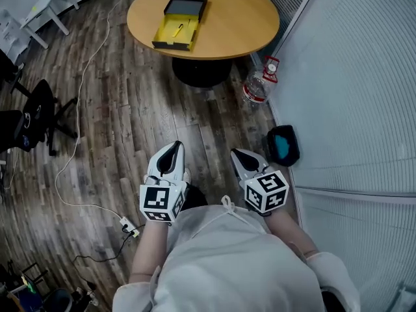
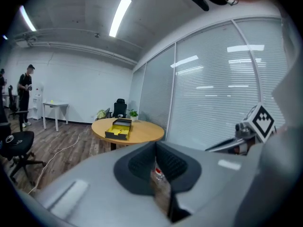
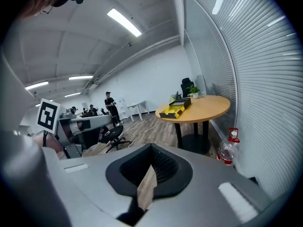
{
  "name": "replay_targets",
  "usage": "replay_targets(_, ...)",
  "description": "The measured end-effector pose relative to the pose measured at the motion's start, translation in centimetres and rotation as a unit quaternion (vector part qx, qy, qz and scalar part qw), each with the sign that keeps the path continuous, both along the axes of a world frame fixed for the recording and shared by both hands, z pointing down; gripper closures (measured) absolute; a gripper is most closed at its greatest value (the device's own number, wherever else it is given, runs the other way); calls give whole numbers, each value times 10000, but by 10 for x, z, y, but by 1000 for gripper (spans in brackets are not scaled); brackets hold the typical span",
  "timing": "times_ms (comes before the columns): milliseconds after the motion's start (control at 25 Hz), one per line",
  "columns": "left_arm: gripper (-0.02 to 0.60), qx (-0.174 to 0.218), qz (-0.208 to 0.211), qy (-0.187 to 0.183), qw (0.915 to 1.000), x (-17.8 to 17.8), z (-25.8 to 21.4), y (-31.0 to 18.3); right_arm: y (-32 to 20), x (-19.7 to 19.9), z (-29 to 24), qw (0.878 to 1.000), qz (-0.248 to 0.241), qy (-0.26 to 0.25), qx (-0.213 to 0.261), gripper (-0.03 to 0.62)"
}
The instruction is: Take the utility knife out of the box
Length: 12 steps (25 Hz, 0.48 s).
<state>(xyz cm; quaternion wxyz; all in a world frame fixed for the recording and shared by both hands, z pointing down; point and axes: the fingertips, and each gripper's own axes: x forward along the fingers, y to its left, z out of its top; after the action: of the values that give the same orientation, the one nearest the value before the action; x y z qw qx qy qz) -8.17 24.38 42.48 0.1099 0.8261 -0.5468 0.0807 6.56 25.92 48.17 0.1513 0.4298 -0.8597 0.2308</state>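
The box [image 1: 172, 45] is sitting on the table [image 1: 240, 25] with the utility knife [image 1: 177, 30] lying in it; a bottle [image 1: 257, 88] is standing on the floor [image 1: 130, 109] right of the table's base.

Your black box [image 1: 188, 6] sits open on the round table [image 1: 240, 25], with the utility knife [image 1: 177, 30] lying in its yellow-lined half.

- Left gripper [image 1: 175, 146]: white shell, black ribbed pads.
- Right gripper [image 1: 236, 153]: the same white and black.
- Marker cube [image 1: 161, 202] on each: black-and-white squares.
- Pale grey top [image 1: 227, 268] with a white tie cord [image 1: 227, 204].
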Motion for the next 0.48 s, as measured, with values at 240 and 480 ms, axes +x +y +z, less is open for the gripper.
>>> replay_targets(240,575,3,454,-5,9990,-78,-4,-84,-88,-81,-8,9993,369,5,49,594)
replay_targets(480,575,-25,505,-13,9987,-132,-17,-139,-140,-136,-26,9988,464,-42,144,594)
